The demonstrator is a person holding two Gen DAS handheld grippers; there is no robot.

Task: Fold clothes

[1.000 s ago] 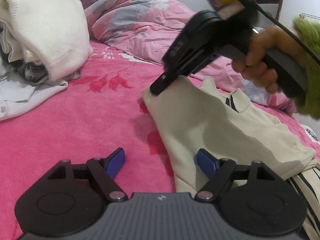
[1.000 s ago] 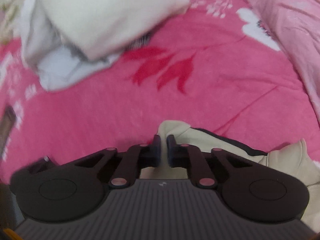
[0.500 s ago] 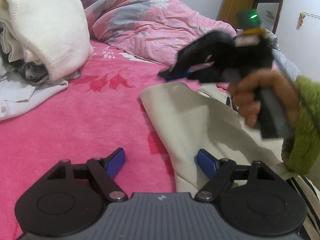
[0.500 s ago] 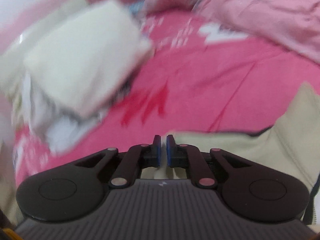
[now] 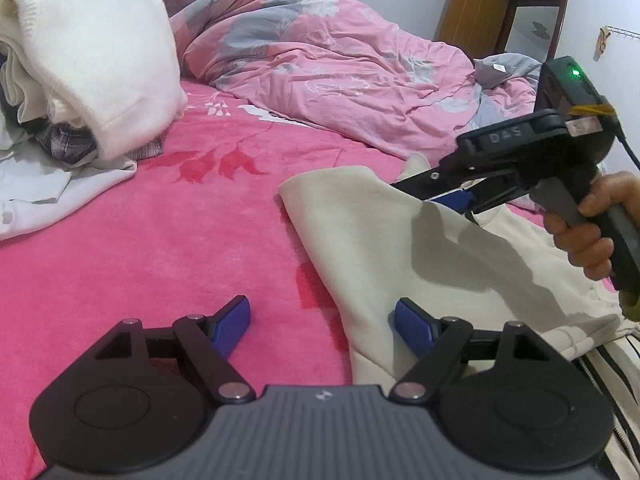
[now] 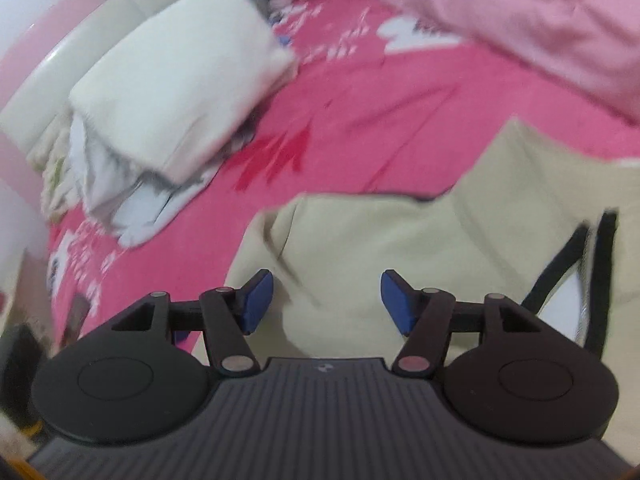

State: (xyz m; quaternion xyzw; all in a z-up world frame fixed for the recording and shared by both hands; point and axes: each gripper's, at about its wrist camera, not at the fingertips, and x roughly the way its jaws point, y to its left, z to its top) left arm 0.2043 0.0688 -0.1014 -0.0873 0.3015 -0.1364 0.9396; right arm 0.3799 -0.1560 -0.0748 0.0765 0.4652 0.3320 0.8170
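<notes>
Left wrist view puts your left tool [image 5: 322, 326] low over the pink bed [image 5: 168, 240], its blue pads spread wide and holding nothing; the right pad sits over the near edge of the cream garment [image 5: 400, 248], the left pad over bare bedding. That garment lies flat on the bed, its long axis running from its folded corner at about 11 o'clock down toward 4 o'clock, where a striped hem shows at the frame's edge. Your right tool [image 5: 444, 196] hovers over the garment's far part at 2 o'clock, gripped by your hand [image 5: 588, 236], fingers pointing toward 9 o'clock. From the right wrist view, that tool [image 6: 326, 300] also stands wide open with nothing between its pads, the cream cloth [image 6: 400, 236] directly below and a dark zipper line at 3 o'clock. A pile of white folded clothes [image 5: 92, 60] rests well apart at 10 o'clock, and a rumpled pink duvet [image 5: 332, 64] lies beyond at 12 o'clock.
</notes>
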